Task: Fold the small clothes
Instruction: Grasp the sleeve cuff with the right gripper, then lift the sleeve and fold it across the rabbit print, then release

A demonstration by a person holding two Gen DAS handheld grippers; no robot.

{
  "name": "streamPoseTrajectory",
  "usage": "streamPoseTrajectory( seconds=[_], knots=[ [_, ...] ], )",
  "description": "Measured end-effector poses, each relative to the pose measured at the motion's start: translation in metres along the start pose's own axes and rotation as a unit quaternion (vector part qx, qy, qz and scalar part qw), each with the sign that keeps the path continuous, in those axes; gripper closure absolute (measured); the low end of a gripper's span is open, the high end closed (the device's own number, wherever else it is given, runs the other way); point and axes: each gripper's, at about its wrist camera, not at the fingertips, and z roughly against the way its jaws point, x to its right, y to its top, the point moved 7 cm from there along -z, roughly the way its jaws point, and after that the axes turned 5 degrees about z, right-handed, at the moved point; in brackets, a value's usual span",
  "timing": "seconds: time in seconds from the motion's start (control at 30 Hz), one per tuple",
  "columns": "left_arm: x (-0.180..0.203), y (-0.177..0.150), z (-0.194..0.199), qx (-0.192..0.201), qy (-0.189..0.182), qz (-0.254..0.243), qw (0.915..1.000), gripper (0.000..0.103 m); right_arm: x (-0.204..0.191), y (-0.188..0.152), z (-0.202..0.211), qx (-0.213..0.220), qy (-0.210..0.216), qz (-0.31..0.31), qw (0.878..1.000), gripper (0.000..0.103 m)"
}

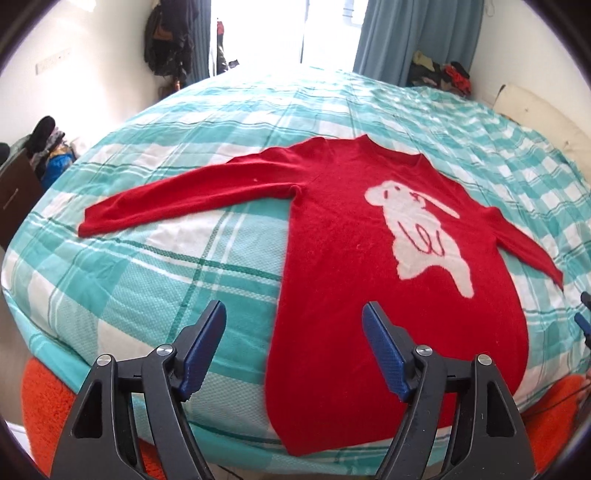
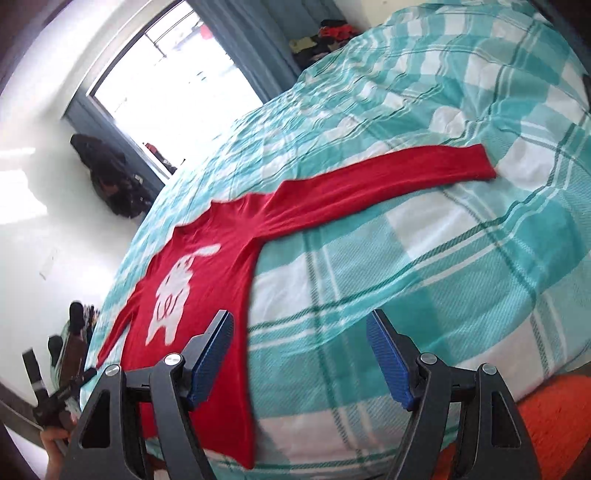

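Observation:
A small red sweater [image 1: 332, 236] with a white animal on its chest lies flat and face up on the bed, both sleeves spread out sideways. It also shows in the right wrist view [image 2: 236, 258], where its long sleeve [image 2: 388, 173] reaches to the right. My left gripper [image 1: 294, 325] is open and empty, held above the sweater's hem at its left edge. My right gripper [image 2: 300, 336] is open and empty, held above the bedcover just right of the hem. The right gripper's blue pads show at the left wrist view's right edge [image 1: 584, 317].
The bed has a teal and white checked cover [image 1: 147, 280] [image 2: 424, 258]. An orange fuzzy blanket [image 1: 44, 402] hangs at the bed's near edge, also seen in the right wrist view [image 2: 554, 417]. Curtains and a bright window [image 1: 258, 33] stand behind; clothes piles sit in the far corners.

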Motion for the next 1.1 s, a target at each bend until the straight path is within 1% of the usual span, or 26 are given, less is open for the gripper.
streamPoseTrajectory(
  seconds=[0.07,0.1,0.17,0.23,0.27,0.33,0.4,0.5,0.53,0.57,0.6,0.63,0.67,0.7,0.73,0.77,0.8,0.87,0.93,1.0,1.07,1.1],
  knots=[
    [-0.007,-0.008,-0.007,0.0,0.009,0.009,0.9999,0.025,0.044,0.028,-0.007,0.031,-0.013,-0.066,0.997,0.029],
    [-0.012,-0.014,-0.01,-0.002,0.014,0.01,0.9998,0.025,0.068,0.04,-0.011,0.042,-0.016,-0.104,0.994,0.029],
    [-0.022,-0.022,-0.013,-0.003,0.028,0.013,0.9995,0.025,0.106,0.06,-0.024,0.052,-0.015,-0.175,0.983,0.029],
    [-0.032,-0.028,-0.018,-0.012,0.042,0.023,0.9988,0.025,0.134,0.075,-0.04,0.051,-0.003,-0.223,0.973,0.03],
    [-0.036,-0.029,-0.021,-0.017,0.045,0.031,0.9984,0.025,0.143,0.08,-0.049,0.049,0.001,-0.241,0.969,0.031],
    [-0.041,-0.029,-0.025,-0.024,0.049,0.045,0.9975,0.025,0.158,0.09,-0.066,0.049,-0.007,-0.268,0.962,0.031],
    [-0.043,-0.028,-0.029,-0.026,0.052,0.048,0.9972,0.025,0.17,0.096,-0.08,0.051,-0.03,-0.286,0.956,0.037],
    [-0.044,-0.032,-0.034,-0.033,0.061,0.042,0.9967,0.025,0.184,0.104,-0.092,0.071,-0.057,-0.308,0.947,0.041],
    [-0.044,-0.033,-0.036,-0.035,0.063,0.04,0.9966,0.025,0.188,0.105,-0.095,0.071,-0.07,-0.311,0.945,0.05],
    [-0.044,-0.034,-0.038,-0.037,0.065,0.037,0.9965,0.025,0.193,0.105,-0.098,0.072,-0.084,-0.311,0.944,0.065],
    [-0.043,-0.034,-0.039,-0.038,0.066,0.035,0.9965,0.025,0.198,0.105,-0.099,0.071,-0.097,-0.314,0.942,0.074],
    [-0.043,-0.035,-0.039,-0.038,0.066,0.033,0.9966,0.024,0.204,0.104,-0.1,0.067,-0.105,-0.32,0.939,0.09],
    [-0.044,-0.035,-0.039,-0.037,0.065,0.033,0.9967,0.024,0.208,0.104,-0.099,0.064,-0.106,-0.326,0.937,0.097],
    [-0.044,-0.035,-0.038,-0.036,0.062,0.033,0.9968,0.024,0.209,0.106,-0.096,0.064,-0.1,-0.328,0.937,0.097],
    [-0.045,-0.035,-0.038,-0.035,0.06,0.035,0.997,0.024,0.206,0.111,-0.091,0.066,-0.099,-0.323,0.939,0.098],
    [-0.045,-0.034,-0.038,-0.034,0.057,0.036,0.9971,0.024,0.199,0.119,-0.085,0.072,-0.097,-0.309,0.944,0.098],
    [-0.046,-0.034,-0.038,-0.034,0.054,0.039,0.9972,0.023,0.188,0.13,-0.078,0.078,-0.091,-0.289,0.95,0.098],
    [-0.046,-0.034,-0.04,-0.034,0.049,0.044,0.9973,0.023,0.152,0.155,-0.063,0.091,-0.065,-0.24,0.964,0.098],
    [-0.047,-0.034,-0.041,-0.034,0.045,0.048,0.9973,0.022,0.099,0.181,-0.05,0.099,-0.026,-0.179,0.979,0.098],
    [-0.047,-0.032,-0.041,-0.032,0.038,0.051,0.9974,0.022,0.033,0.206,-0.045,0.098,0.011,-0.107,0.989,0.098],
    [-0.047,-0.031,-0.04,-0.032,0.03,0.057,0.9974,0.022,-0.038,0.222,-0.046,0.087,0.047,-0.035,0.994,0.098],
    [-0.048,-0.03,-0.04,-0.032,0.025,0.06,0.9974,0.022,-0.074,0.226,-0.049,0.08,0.064,-0.003,0.995,0.098]
  ],
)
